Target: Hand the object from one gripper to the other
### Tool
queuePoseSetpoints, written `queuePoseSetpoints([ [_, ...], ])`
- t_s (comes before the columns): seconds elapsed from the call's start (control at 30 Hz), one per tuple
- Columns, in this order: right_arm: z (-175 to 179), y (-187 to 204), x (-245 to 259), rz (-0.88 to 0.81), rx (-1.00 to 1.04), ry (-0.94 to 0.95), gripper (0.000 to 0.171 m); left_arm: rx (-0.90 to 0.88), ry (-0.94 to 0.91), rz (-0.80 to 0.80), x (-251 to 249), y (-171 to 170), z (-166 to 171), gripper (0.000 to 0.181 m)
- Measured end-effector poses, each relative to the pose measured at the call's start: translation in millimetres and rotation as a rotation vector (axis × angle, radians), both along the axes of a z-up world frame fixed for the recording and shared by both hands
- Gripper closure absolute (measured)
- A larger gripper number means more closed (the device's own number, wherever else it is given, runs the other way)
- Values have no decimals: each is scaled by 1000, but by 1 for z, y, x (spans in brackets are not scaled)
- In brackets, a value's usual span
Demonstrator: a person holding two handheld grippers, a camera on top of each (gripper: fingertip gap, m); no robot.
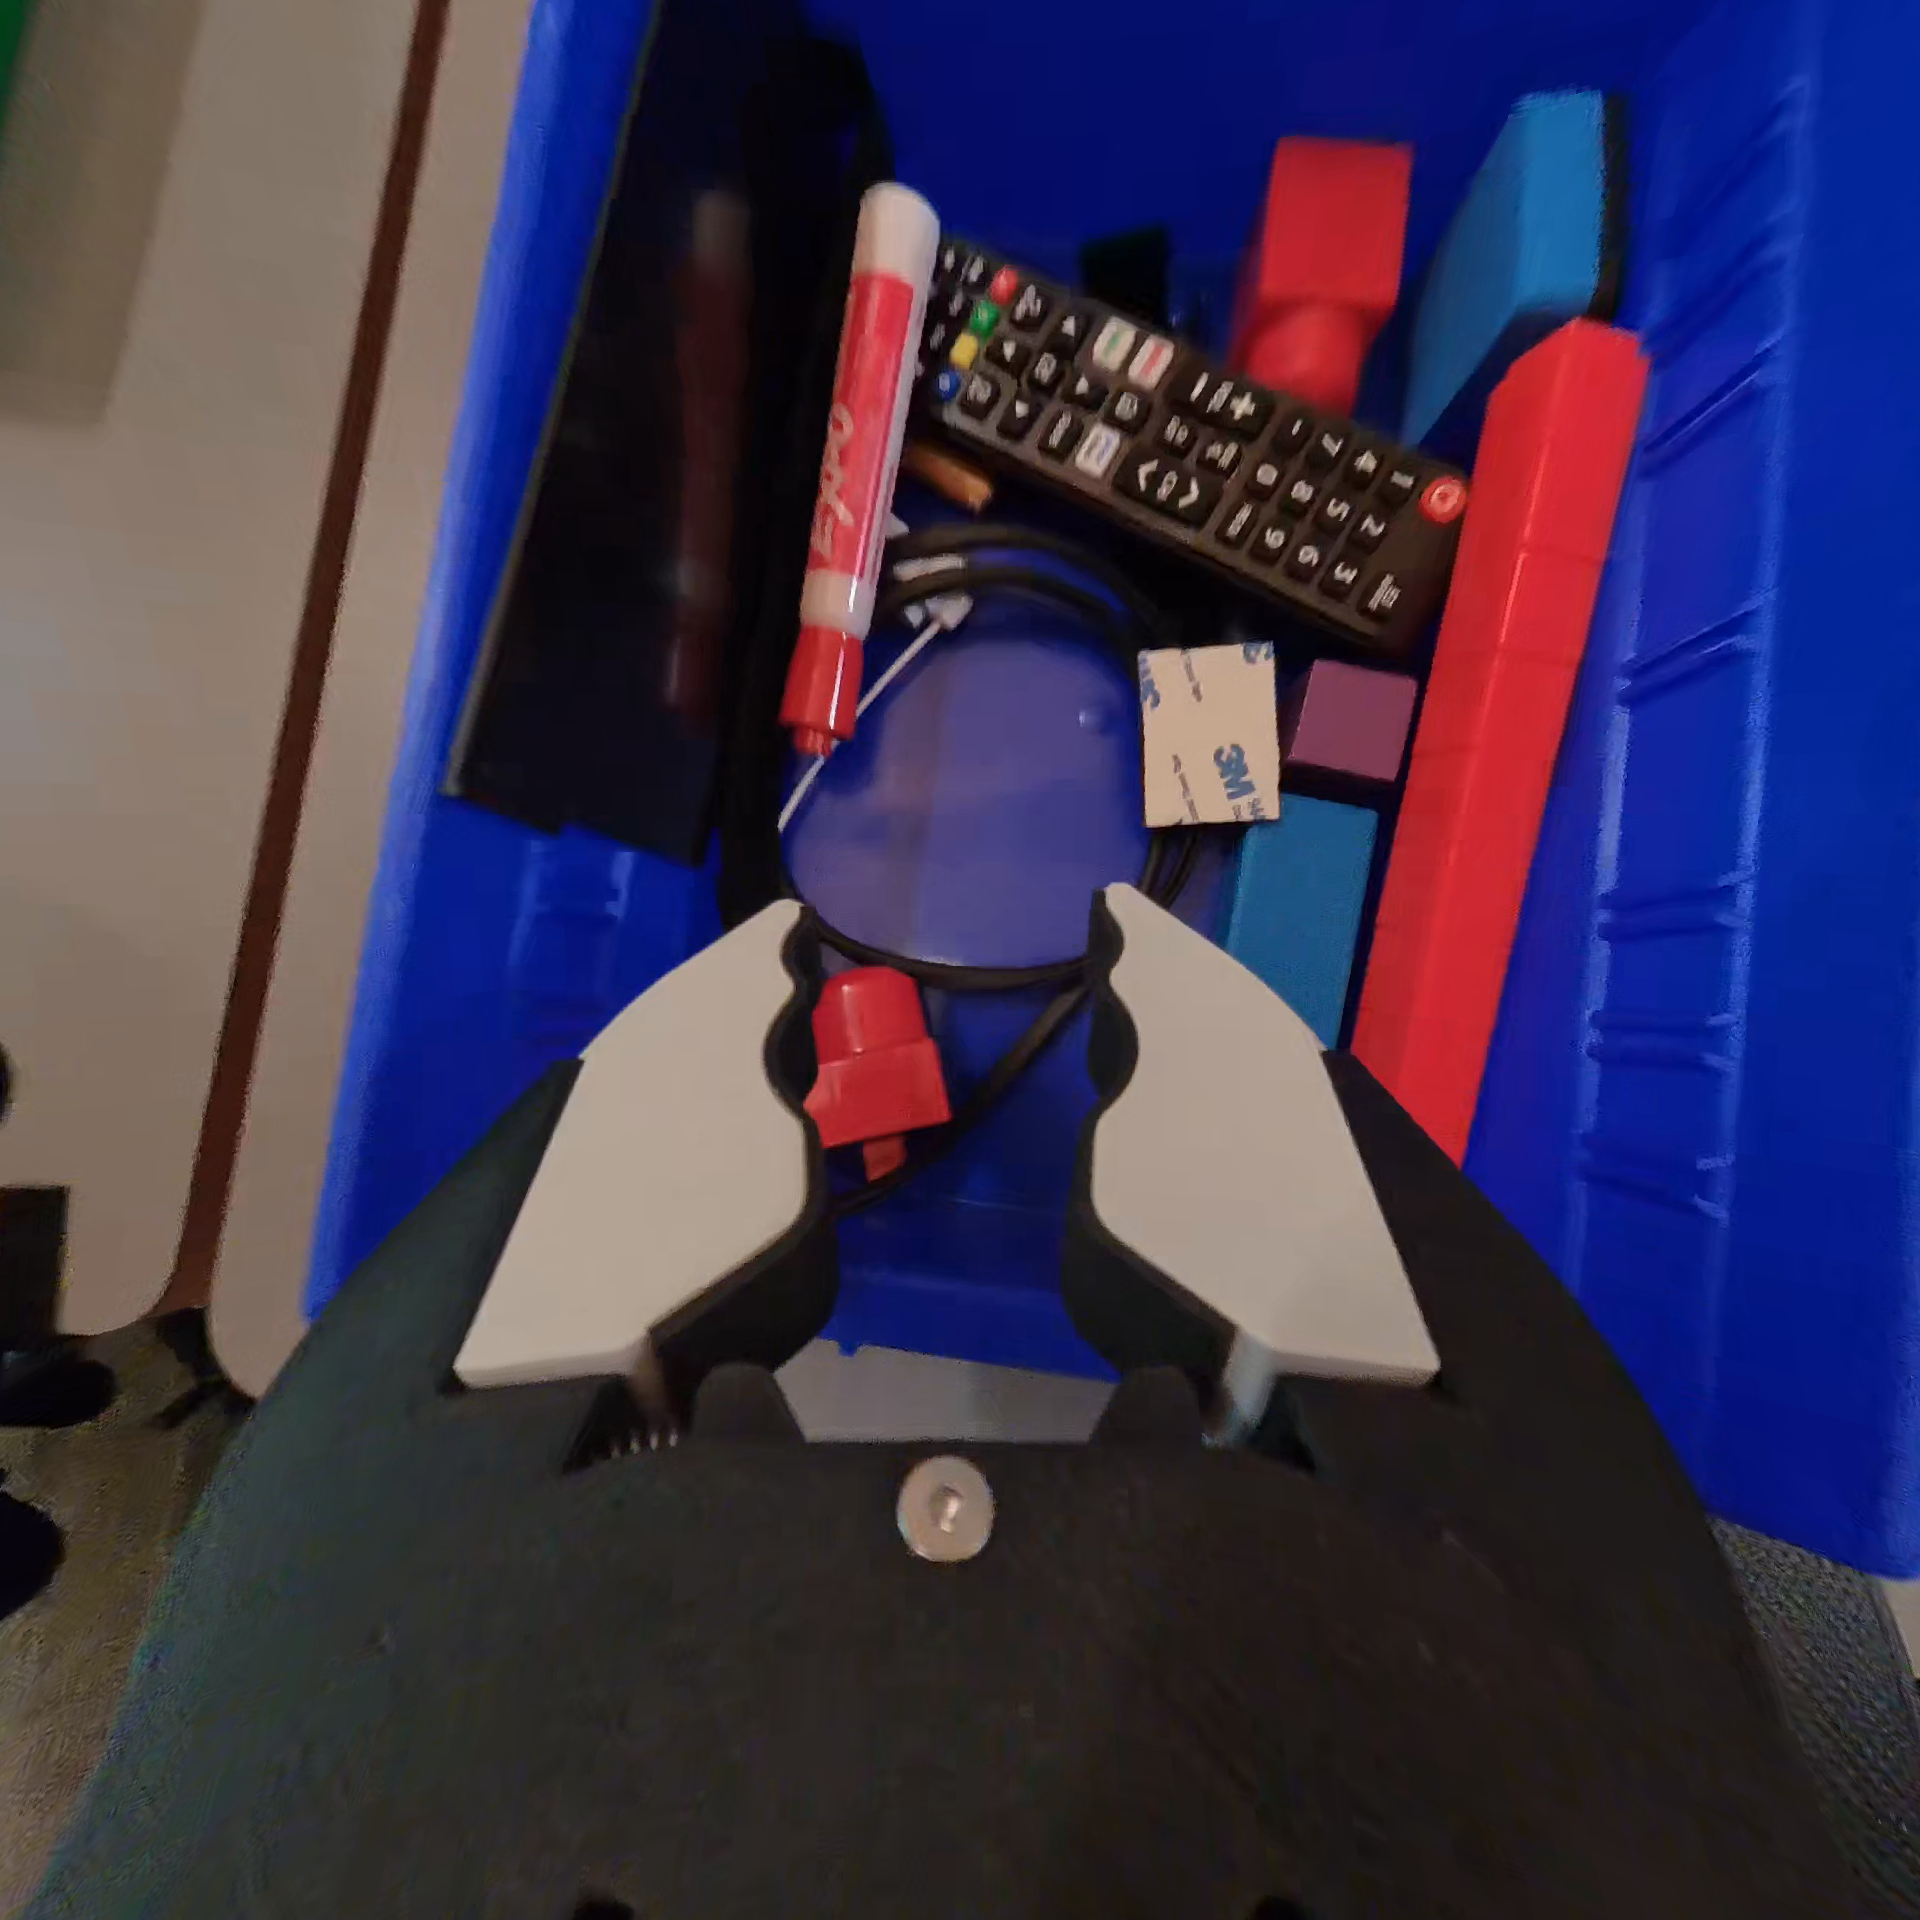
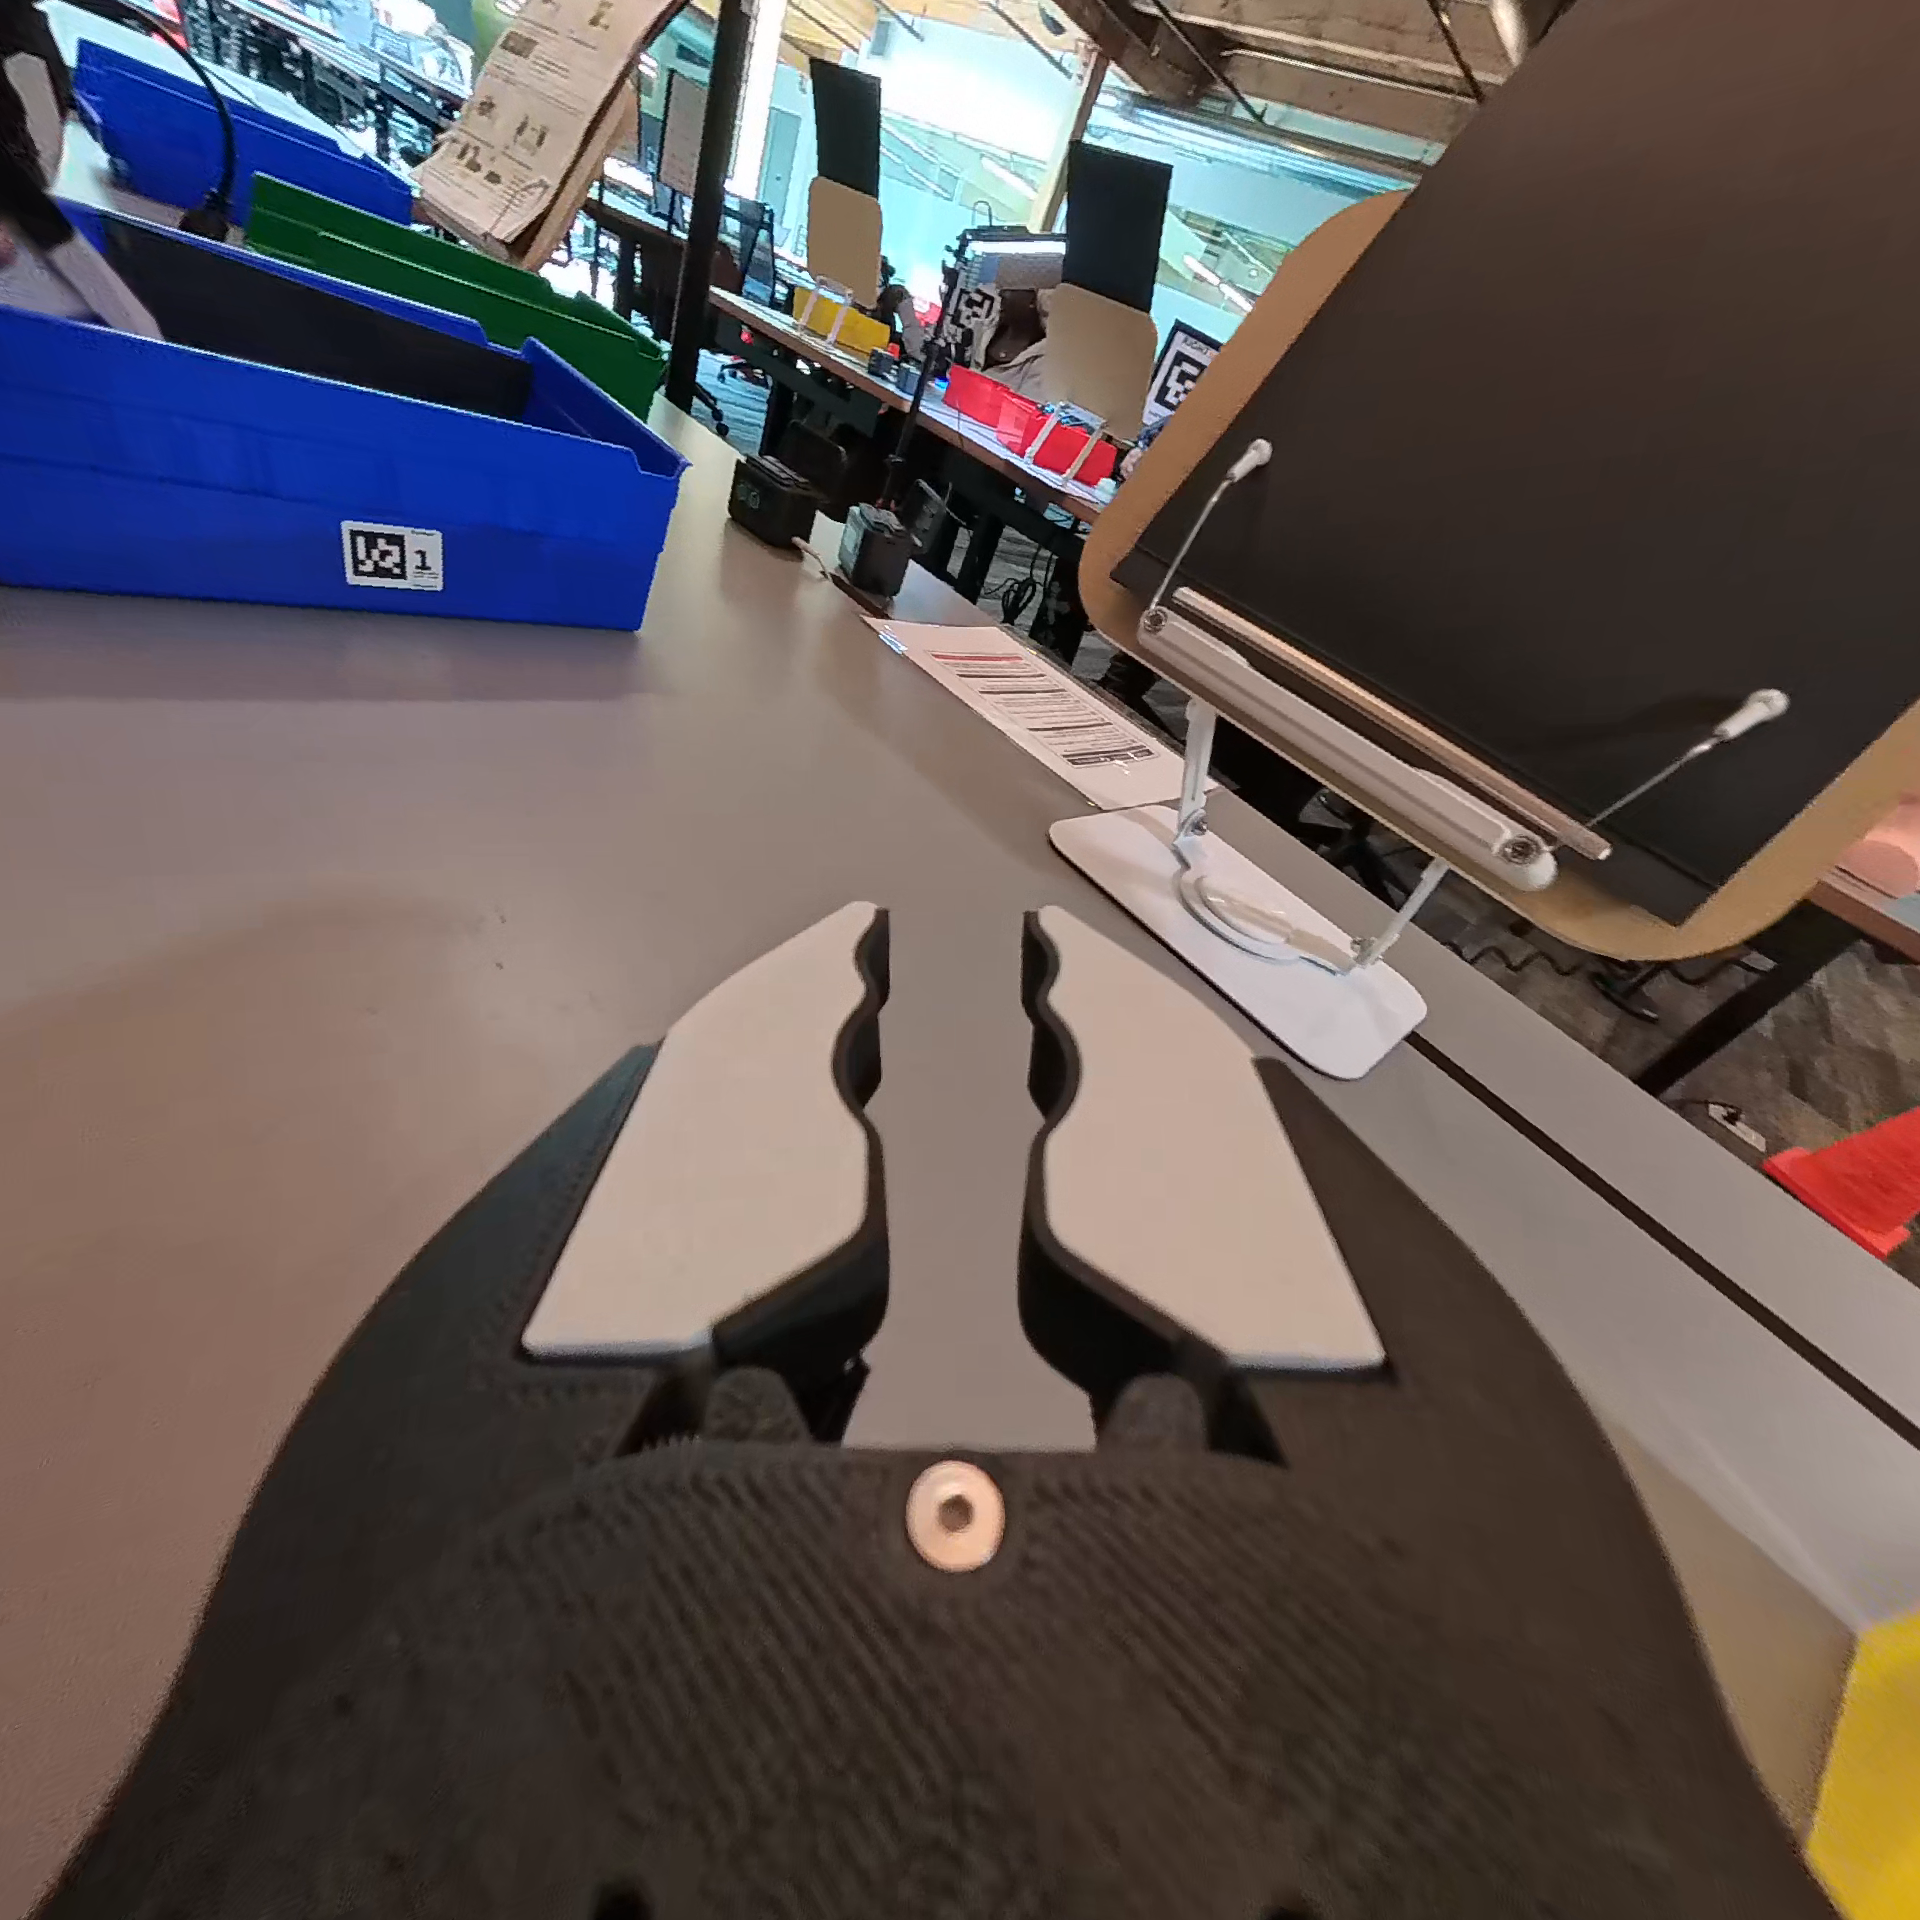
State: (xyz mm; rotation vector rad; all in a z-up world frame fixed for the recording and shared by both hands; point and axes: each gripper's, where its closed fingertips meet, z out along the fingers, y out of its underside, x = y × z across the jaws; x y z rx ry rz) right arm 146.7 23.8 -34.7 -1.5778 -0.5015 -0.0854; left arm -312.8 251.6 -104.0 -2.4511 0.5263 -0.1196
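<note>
Left gripper (image 1: 951, 914) jaws spread wide, empty, over small red plastic marker cap (image 1: 876, 1055) and looped black cable (image 1: 997, 971) inside deep blue plastic bin (image 1: 1756, 727). Farther in: capless red-and-white dry-erase marker (image 1: 865, 457), black remote control (image 1: 1195, 436). Right gripper (image 2: 956, 920) jaws narrowly parted, empty, above grey desk (image 2: 416, 831).

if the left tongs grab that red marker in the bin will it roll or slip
Probably rolls if nudged: the red marker is a round barrel lying propped on the remote. Its glossy body looks slippery. It looks stiff, and the red cap is off, so the tip may smear.
</note>
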Motion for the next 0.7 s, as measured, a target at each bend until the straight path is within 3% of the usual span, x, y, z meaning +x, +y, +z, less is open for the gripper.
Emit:
queuePoseSetpoints([
  [0.03,0,1,-2,9,1,-2,147,-17,-21,5,2,-1,-7,130],
  [0.1,1,3,-5,25,4,-6,147,-39,-36,32,0,-1,-19,129],
  [0.4,3,4,-10,37,14,-32,146,-93,409,11,-24,-1,-51,135],
  [0.5,1,4,-10,36,8,-33,146,-98,470,-28,-24,-1,-50,154],
  [0.53,1,4,-9,34,7,-34,146,-98,466,-37,-23,-1,-50,155],
  [0.57,1,4,-9,33,8,-33,146,-79,459,-39,-23,0,-47,176],
  [0.7,0,4,-9,34,5,-28,146,80,281,-17,-13,10,-10,181],
])
